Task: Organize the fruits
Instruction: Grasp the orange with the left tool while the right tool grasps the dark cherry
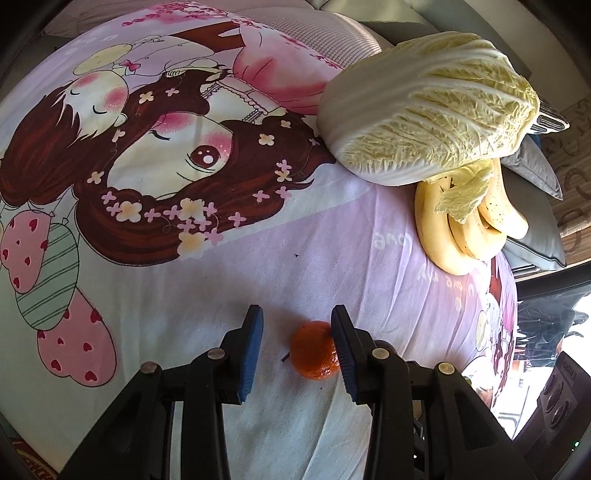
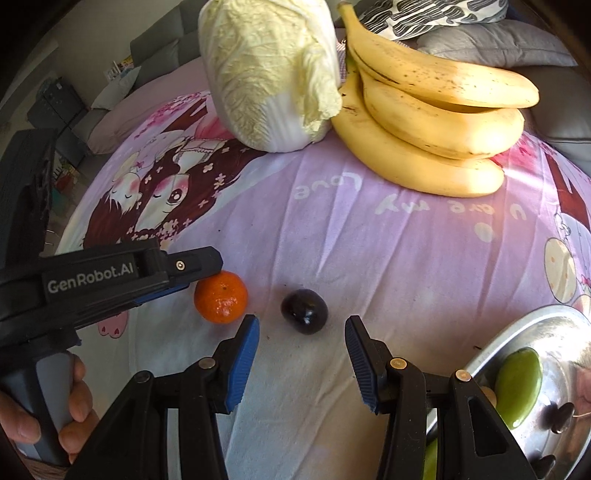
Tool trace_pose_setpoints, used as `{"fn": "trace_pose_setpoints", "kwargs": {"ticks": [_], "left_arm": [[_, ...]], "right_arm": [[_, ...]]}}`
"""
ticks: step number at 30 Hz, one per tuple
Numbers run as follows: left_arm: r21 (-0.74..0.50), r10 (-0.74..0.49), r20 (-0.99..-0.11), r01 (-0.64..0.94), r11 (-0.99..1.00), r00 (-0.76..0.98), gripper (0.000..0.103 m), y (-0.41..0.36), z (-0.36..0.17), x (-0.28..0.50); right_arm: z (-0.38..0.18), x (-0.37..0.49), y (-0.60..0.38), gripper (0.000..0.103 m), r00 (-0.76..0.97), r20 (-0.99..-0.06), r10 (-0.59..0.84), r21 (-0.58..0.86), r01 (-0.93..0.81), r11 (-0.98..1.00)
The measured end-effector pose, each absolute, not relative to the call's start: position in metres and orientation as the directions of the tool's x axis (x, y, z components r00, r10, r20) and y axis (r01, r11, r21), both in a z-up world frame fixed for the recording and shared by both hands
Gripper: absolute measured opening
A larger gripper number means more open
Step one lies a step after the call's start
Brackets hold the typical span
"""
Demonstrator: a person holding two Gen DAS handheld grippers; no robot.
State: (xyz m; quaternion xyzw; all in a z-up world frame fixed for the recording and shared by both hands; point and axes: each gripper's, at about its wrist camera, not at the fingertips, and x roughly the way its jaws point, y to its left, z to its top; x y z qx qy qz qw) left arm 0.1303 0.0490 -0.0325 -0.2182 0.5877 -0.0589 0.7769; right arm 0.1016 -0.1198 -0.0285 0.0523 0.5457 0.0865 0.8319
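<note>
A home living room, with a cartoon-print sheet as the work surface.
The pink bedsheet (image 2: 332, 229) fills mid-frame; a grey sofa (image 2: 159, 44) sits upper left, grey cushions (image 2: 491, 40) and a patterned pillow (image 2: 424, 14) upper right.

Small orange mandarin (image 2: 221, 297) sits on the pink cartoon sheet, a dark glossy plum (image 2: 304, 311) just to its right — bananas (image 2: 432, 122) bunched behind, a green fruit (image 2: 517, 384) lying in the steel plate (image 2: 546, 325).
</note>
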Motion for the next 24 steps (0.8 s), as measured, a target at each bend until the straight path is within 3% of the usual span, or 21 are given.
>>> {"fn": "trace_pose_setpoints", "kwargs": {"ticks": [4,14,24], "left_arm": [[-0.405,-0.345,-0.889,-0.164,0.899,0.301,0.040,0.044,-0.034,0.131],[-0.406,-0.347,-0.889,-0.163,0.899,0.299,0.040,0.043,-0.034,0.131],[-0.420,-0.372,-0.883,-0.130,0.898,0.285,0.040,0.036,-0.035,0.131]], "right_arm": [[-0.033,0.105,-0.114,0.050,0.393,-0.902,0.178,0.152,-0.098,0.984],[-0.035,0.106,-0.116,0.032,0.407,-0.897,0.174,0.153,-0.084,0.985],[-0.030,0.102,-0.115,0.032,0.415,-0.891,0.185,0.159,-0.098,0.982]]}}
